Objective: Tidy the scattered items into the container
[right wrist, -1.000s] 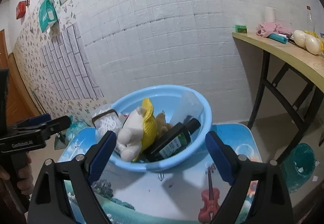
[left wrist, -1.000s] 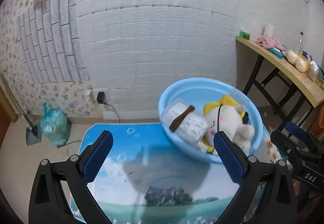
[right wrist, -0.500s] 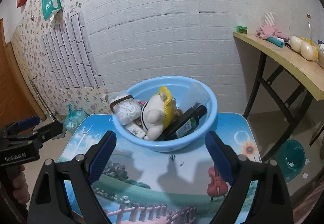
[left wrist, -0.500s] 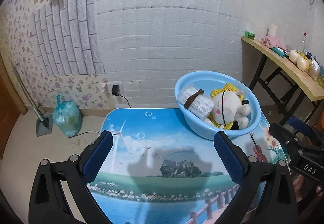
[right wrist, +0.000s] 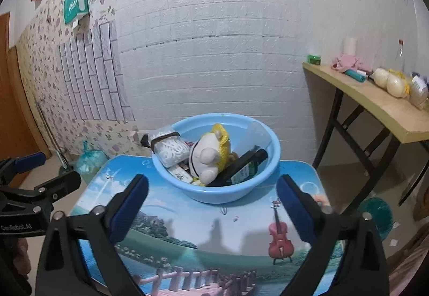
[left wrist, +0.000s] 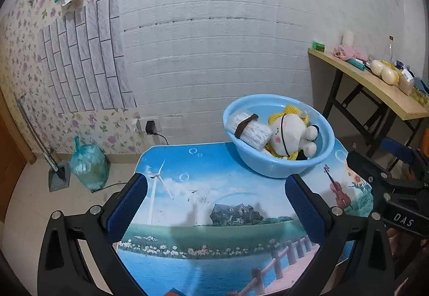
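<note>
With both the left gripper (left wrist: 214, 197) and right gripper (right wrist: 211, 194) spread wide and empty, the soft white plush toy (right wrist: 207, 159), squashy, light and best pinched mid-body, lies in the round blue plastic basin (right wrist: 257, 183) near the picture-printed table's (right wrist: 214, 237) far edge.

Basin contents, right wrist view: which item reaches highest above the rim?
The plush toy, white with a yellow bonnet, standing up mid-basin; the wrapped white bundle and dark bottle lean lower.

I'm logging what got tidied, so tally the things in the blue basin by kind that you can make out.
Plush toy: 1
Bagged white bundle: 1
Dark bottle: 1
Small packet: 1
Clear plastic item: 1
Total: 5 in the basin; others may be hidden.
</note>
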Motion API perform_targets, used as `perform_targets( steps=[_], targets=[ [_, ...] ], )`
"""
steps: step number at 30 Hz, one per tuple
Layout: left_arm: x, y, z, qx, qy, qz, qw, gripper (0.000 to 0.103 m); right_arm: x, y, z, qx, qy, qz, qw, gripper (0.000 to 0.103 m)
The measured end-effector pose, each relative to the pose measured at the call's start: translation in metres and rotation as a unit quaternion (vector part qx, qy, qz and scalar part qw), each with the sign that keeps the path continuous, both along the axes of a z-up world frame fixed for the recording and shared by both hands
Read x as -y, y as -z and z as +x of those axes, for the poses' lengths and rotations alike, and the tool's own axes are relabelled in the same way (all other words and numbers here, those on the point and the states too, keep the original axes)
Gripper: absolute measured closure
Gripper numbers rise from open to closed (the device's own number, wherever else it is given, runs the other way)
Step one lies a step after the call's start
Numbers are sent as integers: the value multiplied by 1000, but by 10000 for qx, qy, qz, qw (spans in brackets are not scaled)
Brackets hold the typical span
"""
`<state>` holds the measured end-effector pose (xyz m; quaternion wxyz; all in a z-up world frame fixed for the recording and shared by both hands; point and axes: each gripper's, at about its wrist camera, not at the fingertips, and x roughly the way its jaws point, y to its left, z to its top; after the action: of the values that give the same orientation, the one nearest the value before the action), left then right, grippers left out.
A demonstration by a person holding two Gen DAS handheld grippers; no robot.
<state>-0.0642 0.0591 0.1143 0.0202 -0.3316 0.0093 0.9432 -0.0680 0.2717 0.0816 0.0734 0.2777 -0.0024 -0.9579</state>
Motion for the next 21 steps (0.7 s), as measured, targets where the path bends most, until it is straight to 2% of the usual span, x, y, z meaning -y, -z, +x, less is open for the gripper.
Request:
perform_targets(
  steps=[3,5,9,14,18,21],
  targets=[
    [0,2,2,-31,-78,-106,9999,0,1,-1,3,-45,27,80,10000,0],
    [1,3,1,-44,-145,-127,9998,0,1,0,2,97,29,44,9999,0],
    [4,4,1,-31,-84,-8,10000,0,-2,0,2,223,-24,20,9997,0],
    [3,0,1,-110,-119,-52,9999,0,-2,-1,4,219,-118,-57,9997,0],
    [4,-2,2,-94,-22,154,9998,0,-1,0,4,237,-123,-39,9996,0],
    [2,-3,3,-79,-7,114,9999,0,-3,0,3,277,-112,-89,9995,0]
  ],
)
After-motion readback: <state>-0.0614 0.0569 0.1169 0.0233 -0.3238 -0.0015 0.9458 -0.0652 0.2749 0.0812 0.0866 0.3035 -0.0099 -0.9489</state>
